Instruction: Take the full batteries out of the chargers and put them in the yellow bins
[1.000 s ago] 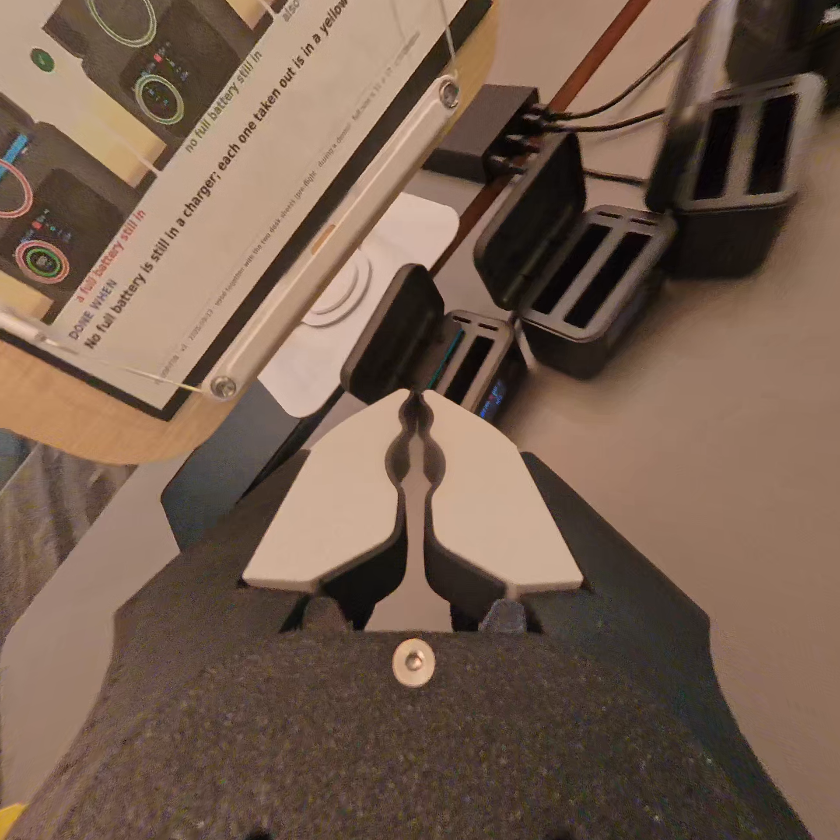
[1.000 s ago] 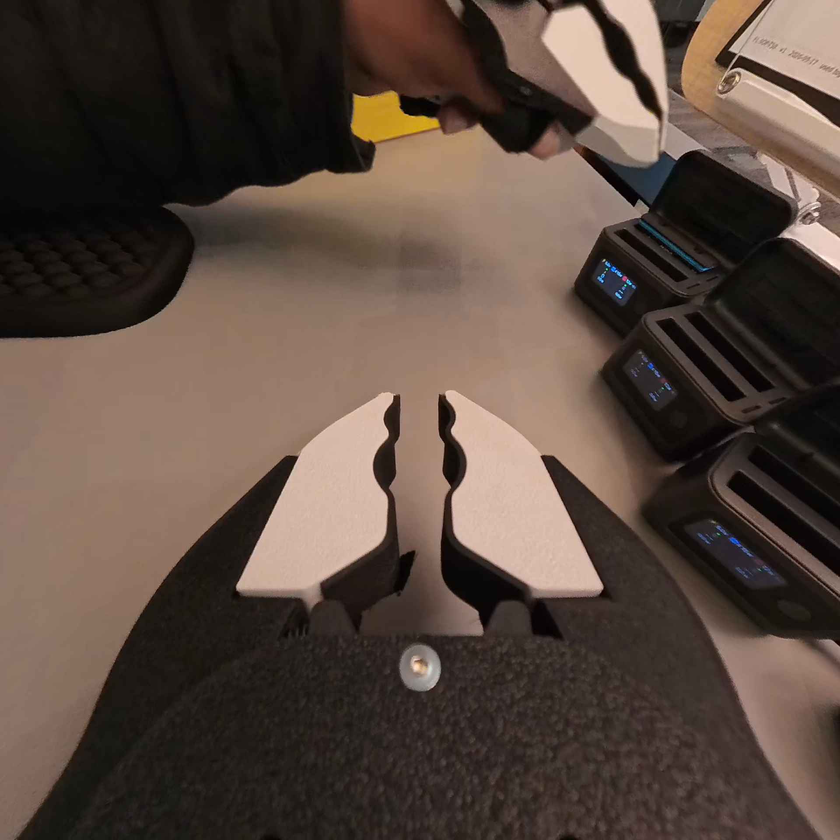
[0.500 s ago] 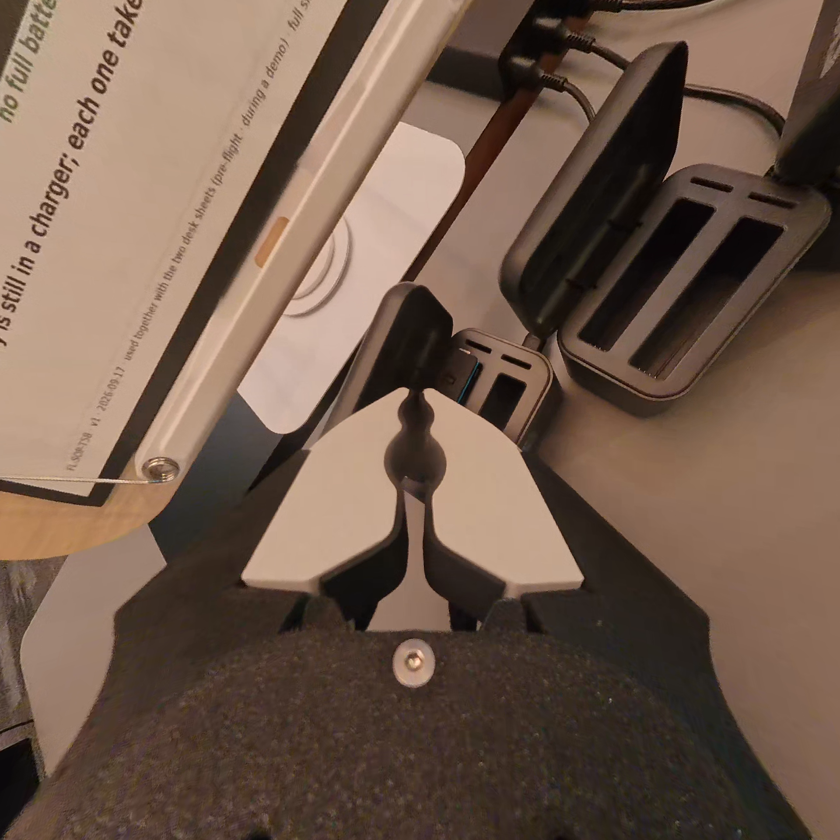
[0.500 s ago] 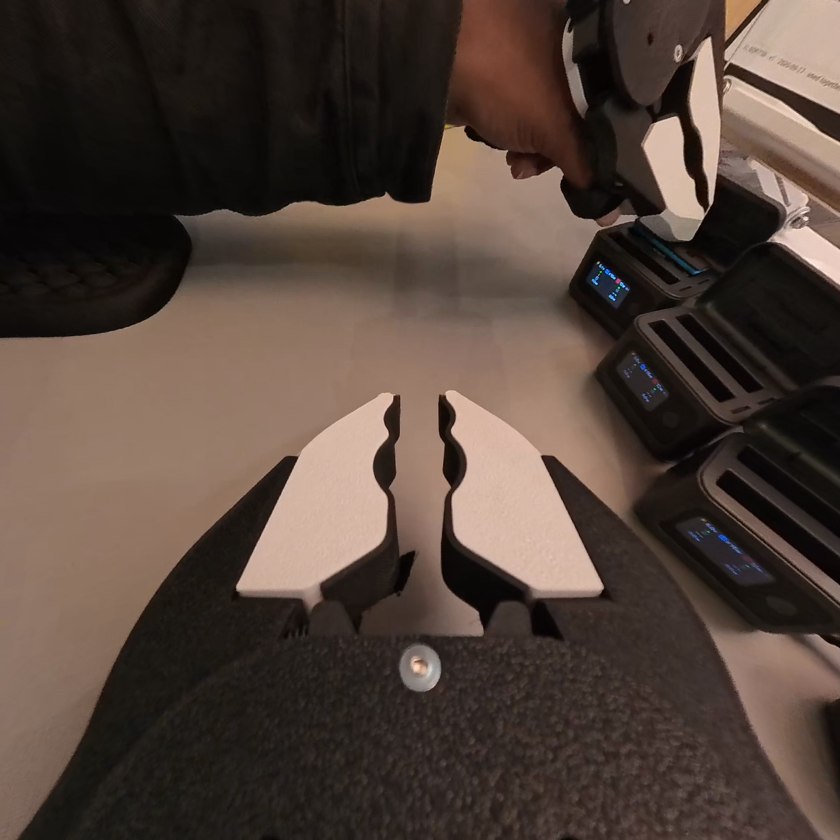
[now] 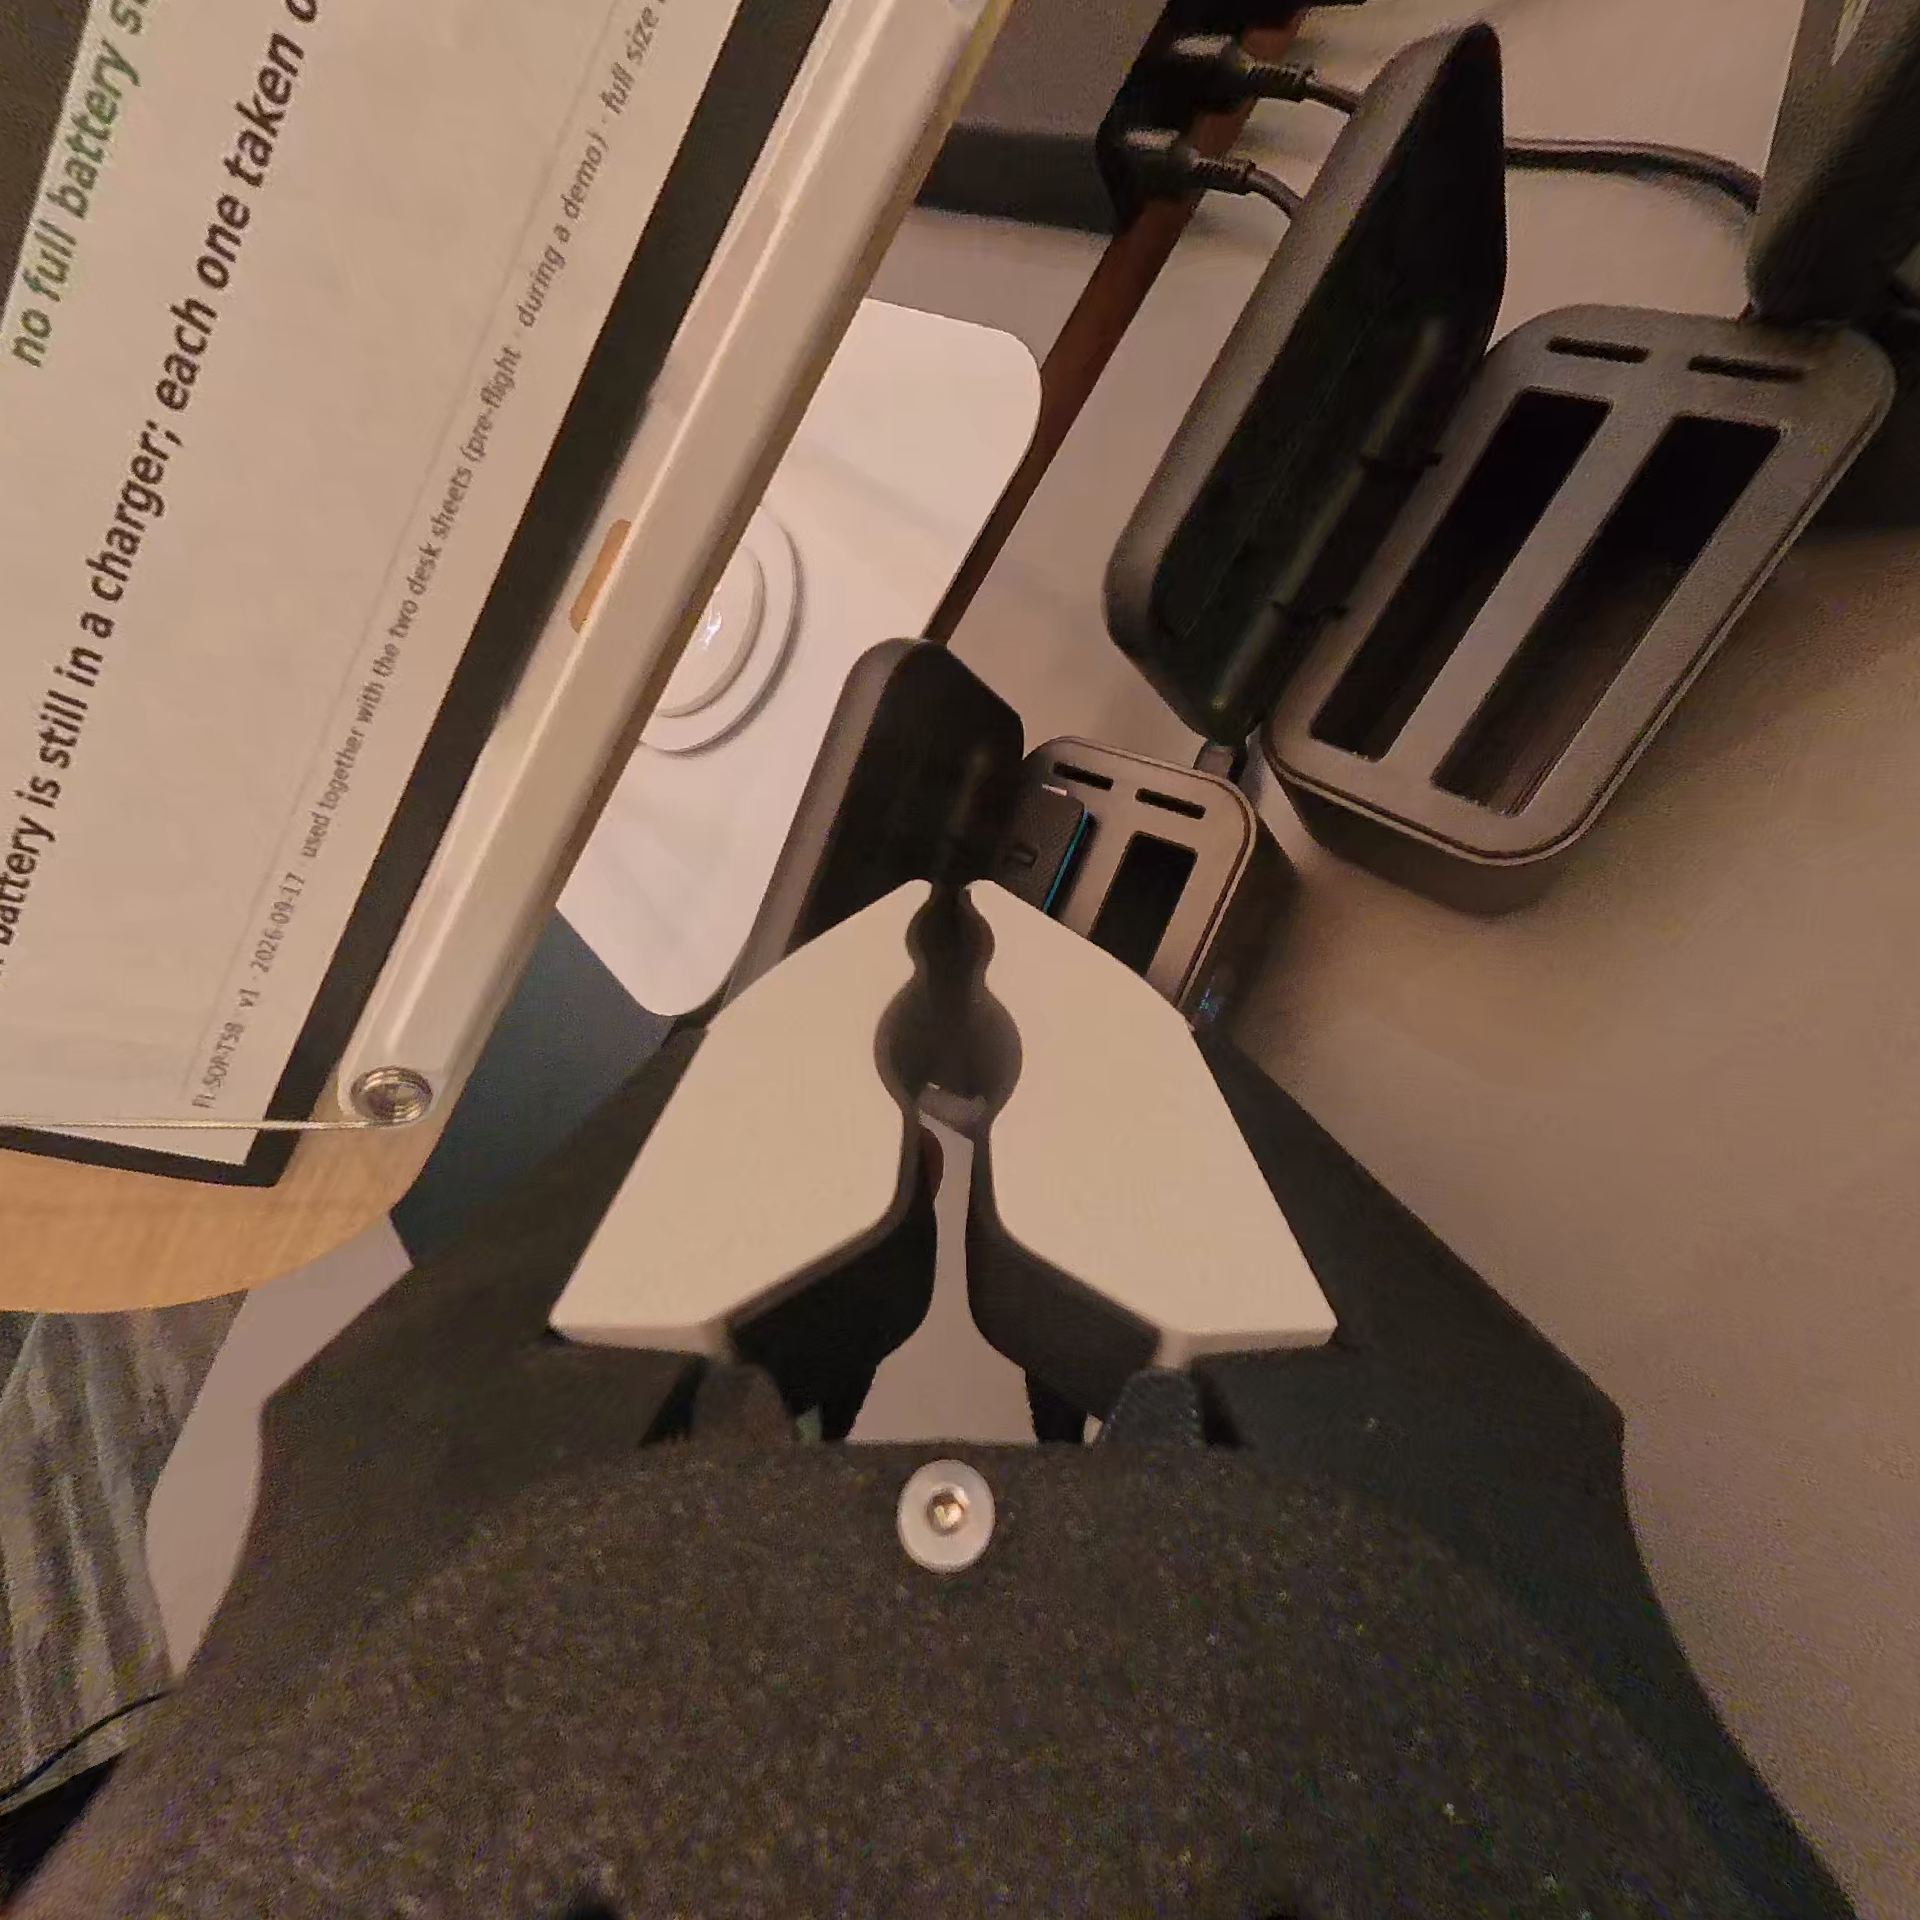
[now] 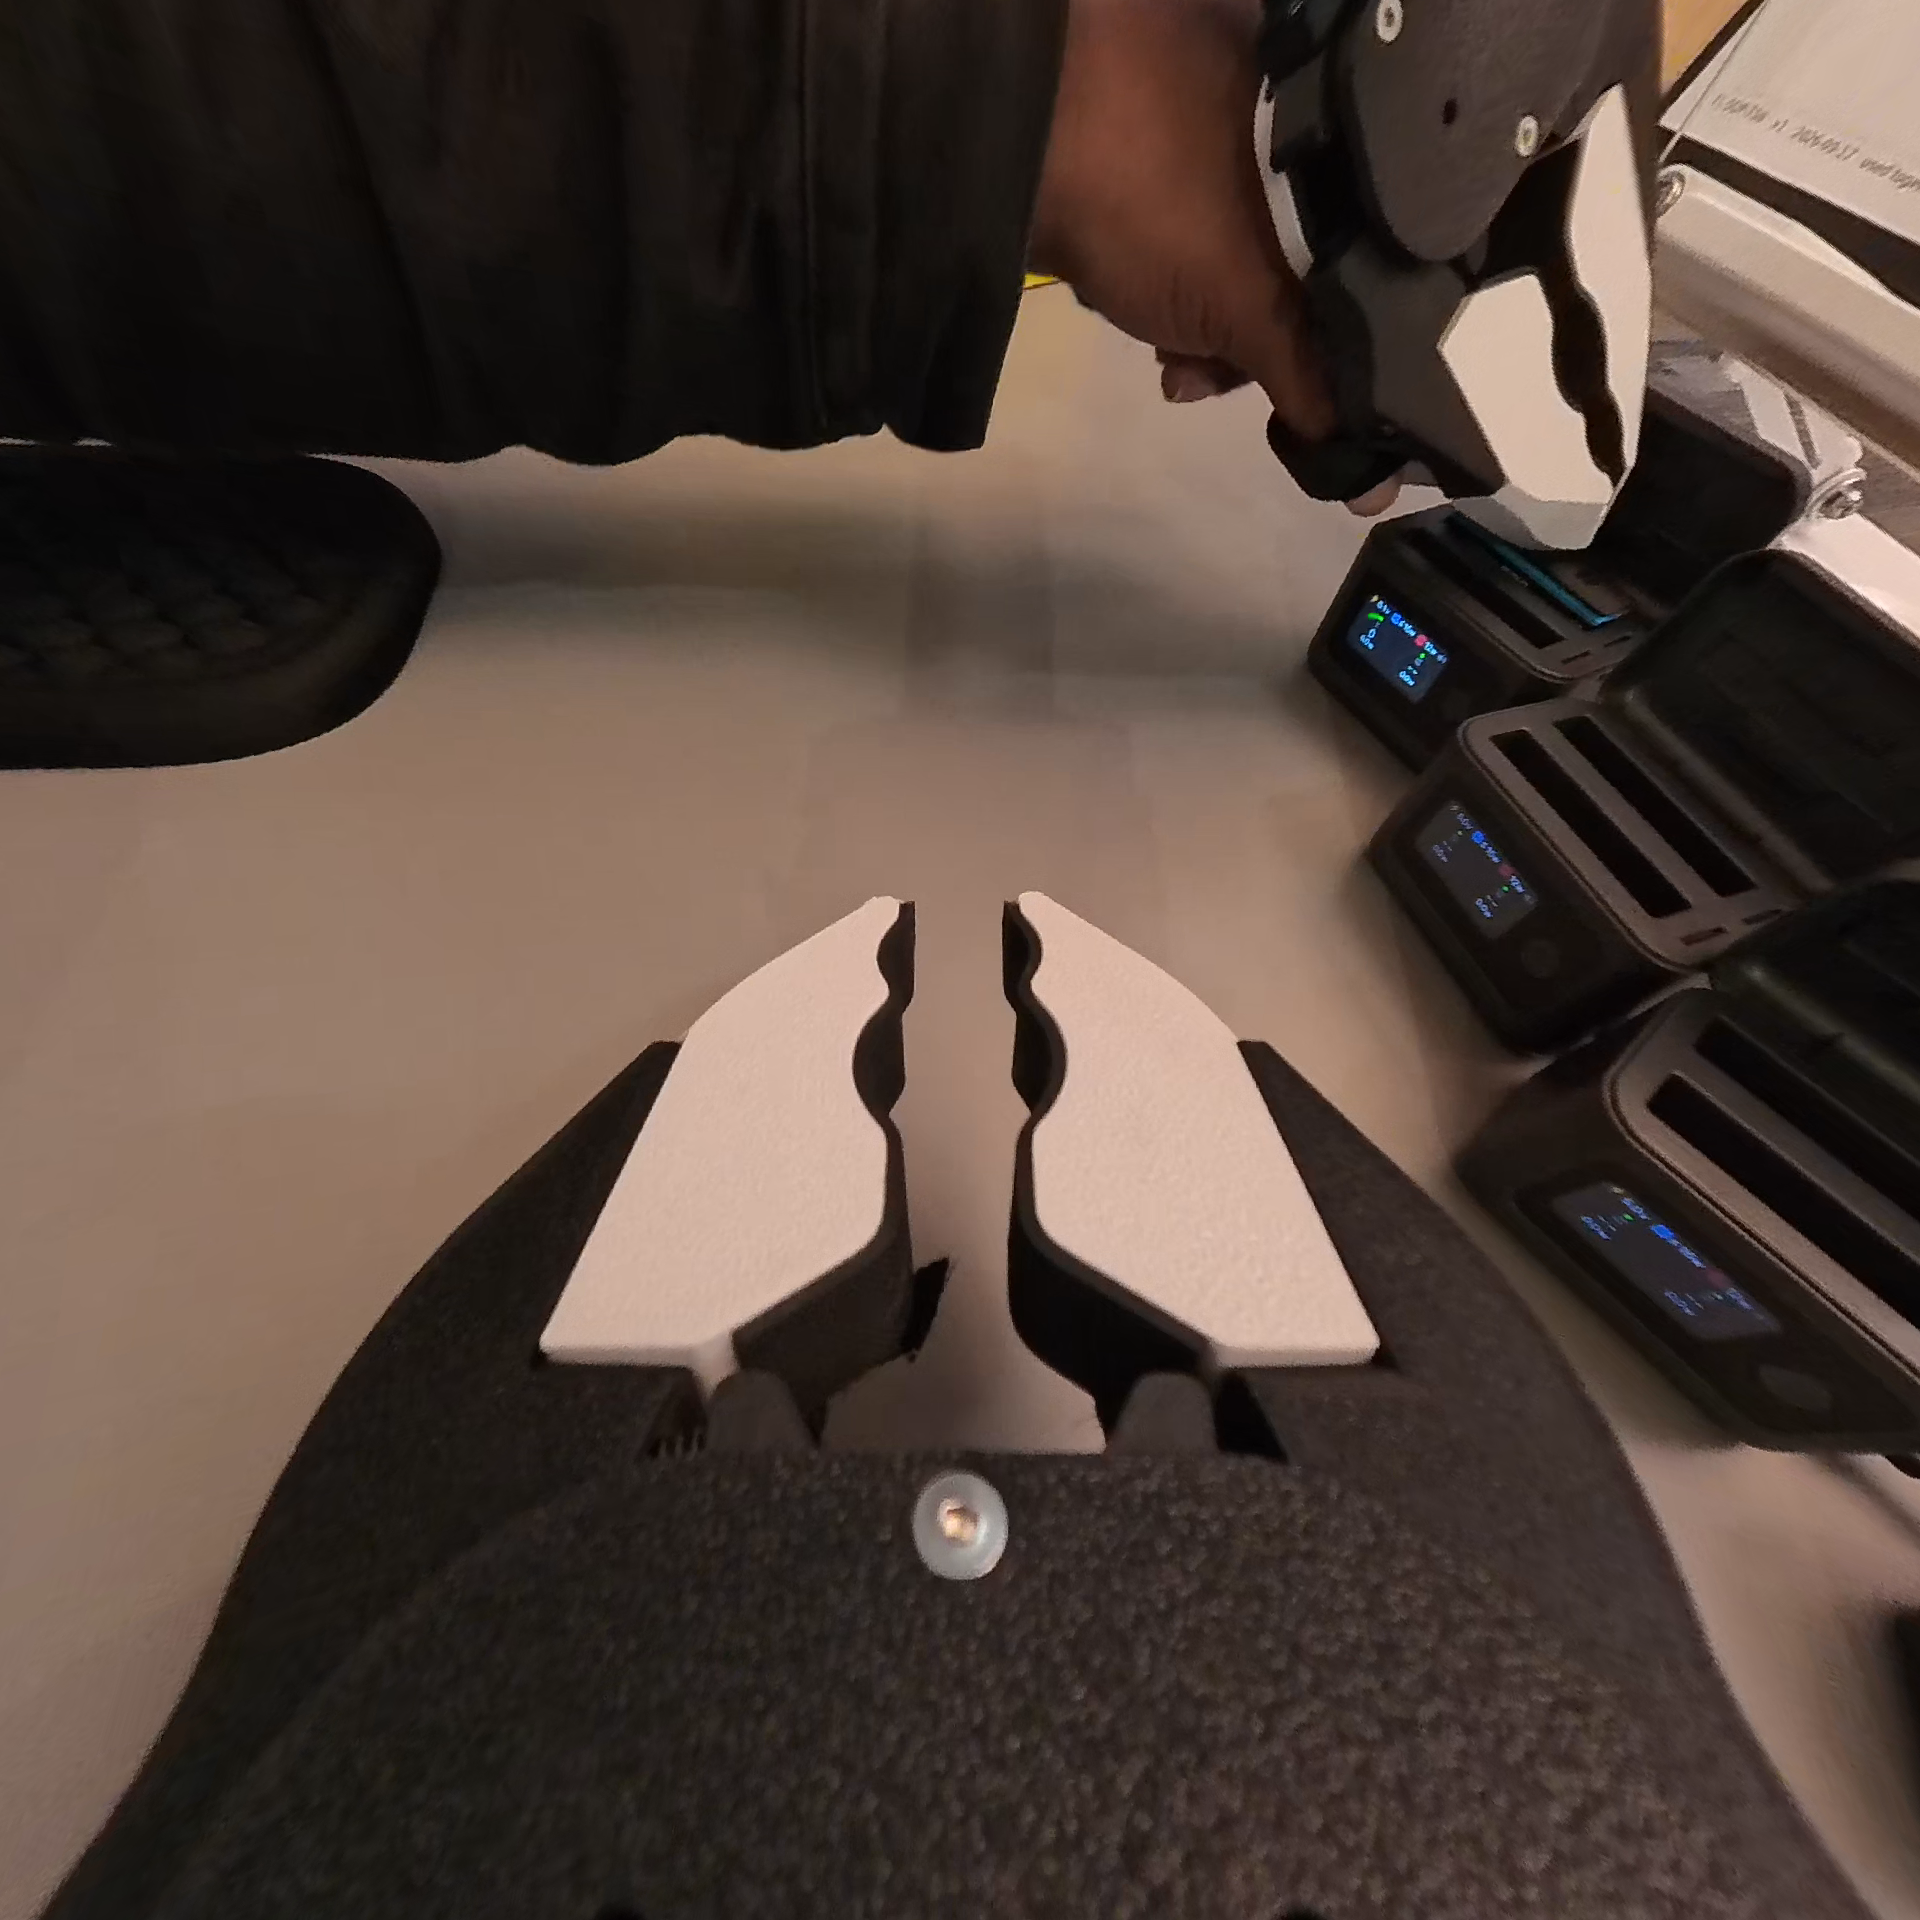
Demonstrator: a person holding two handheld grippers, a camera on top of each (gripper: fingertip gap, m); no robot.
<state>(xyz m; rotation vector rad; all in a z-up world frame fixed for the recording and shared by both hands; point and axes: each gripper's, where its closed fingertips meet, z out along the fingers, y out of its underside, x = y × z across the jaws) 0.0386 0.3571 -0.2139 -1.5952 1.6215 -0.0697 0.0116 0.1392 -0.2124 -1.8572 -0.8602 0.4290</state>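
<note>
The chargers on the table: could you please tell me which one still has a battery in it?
The far charger, under the left gripper, holds a blue-edged battery. The middle charger shows two empty slots.

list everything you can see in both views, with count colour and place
chargers: three, black, lids open, in a row along the table's right edge, small screens lit
battery: one, black with a blue edge, in a slot of the farthest charger
table: one, pale grey
instruction sheet: one, white, on a wooden board behind the chargers
cables: black, plugged in behind the chargers
pad: one, black, textured, at the table's left
sleeve: black, across the top
hand: one, gripping the left tool
left tool: shut, tips just above the farthest charger
right tool: open, empty, over bare table
</note>
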